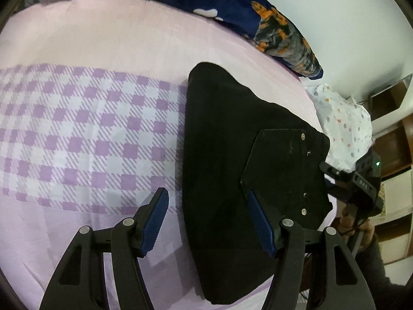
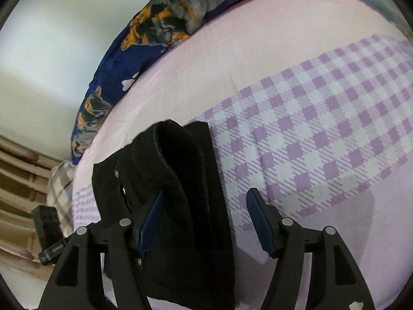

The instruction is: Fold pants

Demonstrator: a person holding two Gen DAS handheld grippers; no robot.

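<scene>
The black pants [image 1: 232, 160] lie folded into a compact bundle on the pink and purple-checked bed sheet [image 1: 77, 134]; a back pocket with metal rivets faces up. My left gripper [image 1: 206, 219] is open and empty, hovering over the bundle's left edge. In the right wrist view the pants [image 2: 180, 180] show a rolled fold on top. My right gripper [image 2: 204, 219] is open and empty above the bundle's right edge. The other gripper's body shows at the right edge of the left wrist view [image 1: 361, 183].
A dark blue blanket with orange and grey dog print [image 1: 271, 25] lies along the far side of the bed. A white dotted cloth [image 1: 343, 129] sits past the bed edge. Wooden shelving [image 1: 402, 142] stands by the wall.
</scene>
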